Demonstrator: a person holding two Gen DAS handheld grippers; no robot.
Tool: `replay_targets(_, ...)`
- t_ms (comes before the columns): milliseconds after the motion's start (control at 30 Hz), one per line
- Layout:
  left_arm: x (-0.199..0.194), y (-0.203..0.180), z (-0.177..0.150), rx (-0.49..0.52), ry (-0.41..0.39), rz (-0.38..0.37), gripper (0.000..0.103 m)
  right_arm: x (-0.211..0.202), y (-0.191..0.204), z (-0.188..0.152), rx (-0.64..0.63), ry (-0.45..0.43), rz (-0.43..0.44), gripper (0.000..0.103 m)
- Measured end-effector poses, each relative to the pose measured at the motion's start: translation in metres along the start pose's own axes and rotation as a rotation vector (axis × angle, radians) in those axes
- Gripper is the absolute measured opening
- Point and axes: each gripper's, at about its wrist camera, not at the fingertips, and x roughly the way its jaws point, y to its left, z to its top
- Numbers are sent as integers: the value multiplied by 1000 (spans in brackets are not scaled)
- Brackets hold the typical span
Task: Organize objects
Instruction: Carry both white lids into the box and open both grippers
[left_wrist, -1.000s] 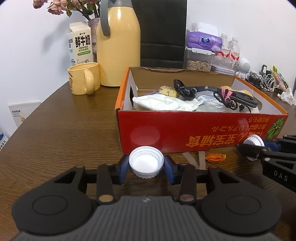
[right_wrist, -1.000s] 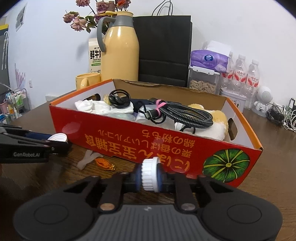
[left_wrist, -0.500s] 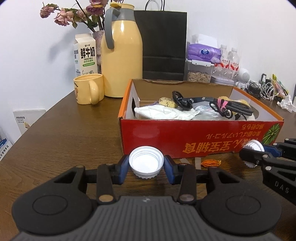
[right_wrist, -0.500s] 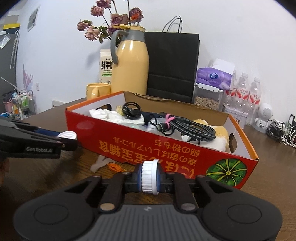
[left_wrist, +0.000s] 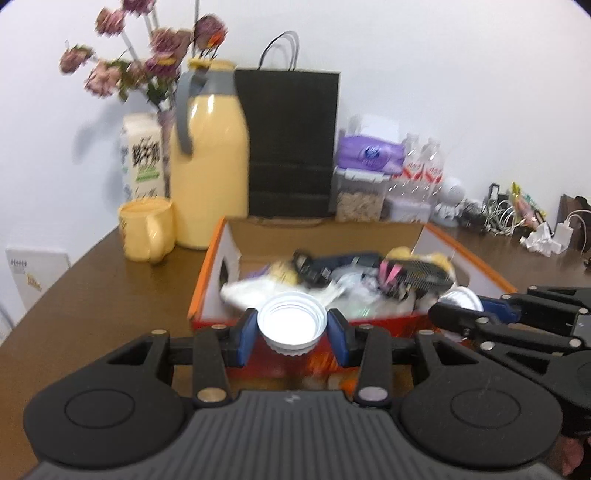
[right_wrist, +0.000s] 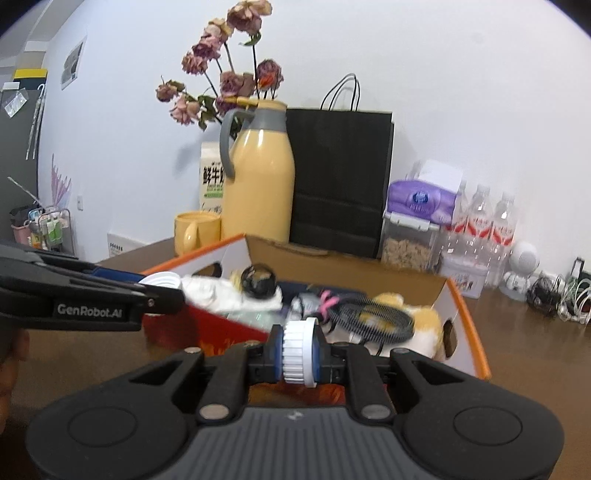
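Over a brown wooden tabletop by a white wall, the left gripper clamps a wide white cap and the right gripper a ribbed cap edgewise, both at the cluttered orange box.

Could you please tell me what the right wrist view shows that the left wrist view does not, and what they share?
Only the right wrist view shows the dark cabinet at far left and the rack of small items beside it. Only the left wrist view shows the crumpled white paper at the table's right end. Both show the red box of clutter, the yellow jug, the black bag, and each gripper clamping a white cap: left gripper, right gripper.
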Motion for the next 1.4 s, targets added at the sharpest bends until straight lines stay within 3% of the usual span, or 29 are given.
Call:
replay_targets(500,44,-30,62,-60,-121,1,42,42,-33,49,48,-87,-73,14)
replay_targets(867,108,-8,52,-113,3,32,41,102,-66,31,126,-4,-107,14)
replay_targets(1133,105,-3,47,-78,2,31,42,100,-63,23,118,-3,-95,14)
replay_targets(1200,103,-7,47,-63,-5,30,51,99,-60,22,114,-2,-95,16)
replay_targets(1233,101,-9,47,-54,-12,36,55,98,-60,22,111,-3,-96,20)
replay_targets(1267,100,-10,47,-48,-20,41,67,97,-59,22,110,-3,-94,24)
replay_targets(1333,96,-12,47,-43,-42,47,74,94,-58,21,105,-13,-104,50)
replay_targets(1400,94,-12,47,-41,-54,48,84,90,-57,21,102,-26,-110,62)
